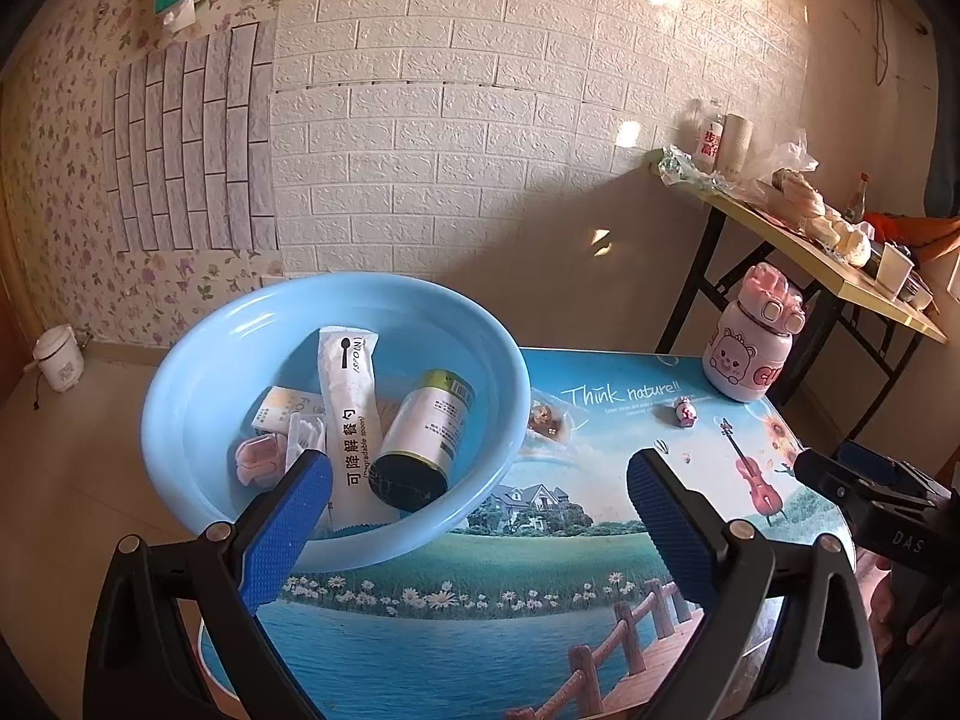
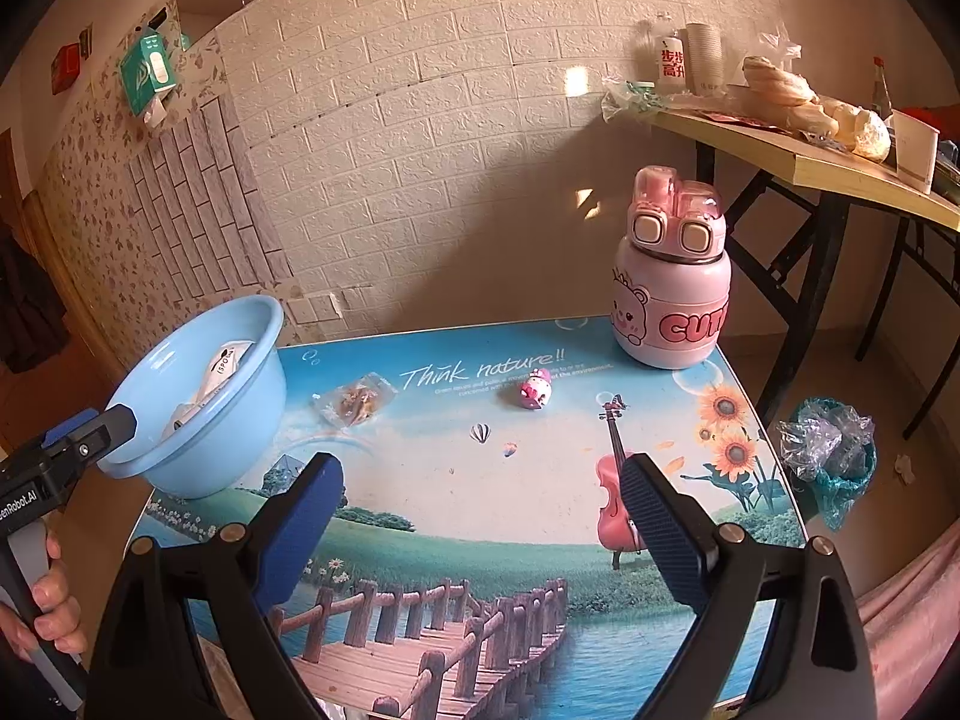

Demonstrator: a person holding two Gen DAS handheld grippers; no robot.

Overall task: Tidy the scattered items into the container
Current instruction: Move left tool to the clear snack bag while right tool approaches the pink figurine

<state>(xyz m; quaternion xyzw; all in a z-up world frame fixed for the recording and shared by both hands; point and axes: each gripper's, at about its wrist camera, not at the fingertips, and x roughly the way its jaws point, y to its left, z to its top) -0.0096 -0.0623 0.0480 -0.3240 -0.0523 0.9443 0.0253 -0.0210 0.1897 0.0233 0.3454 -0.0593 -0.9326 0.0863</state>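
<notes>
Both grippers gape wide and empty; the right gripper (image 2: 480, 516) should drop squarely over the pink toy (image 2: 536, 390), then carry it to the basin (image 2: 198, 456).

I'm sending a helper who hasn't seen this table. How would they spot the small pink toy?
Find the table with the printed landscape. Near its far edge, the toy lies just under the words "Think nature!!", between the clear snack packet and the big pink bottle. It is the smallest thing there, a pink figurine.
</notes>
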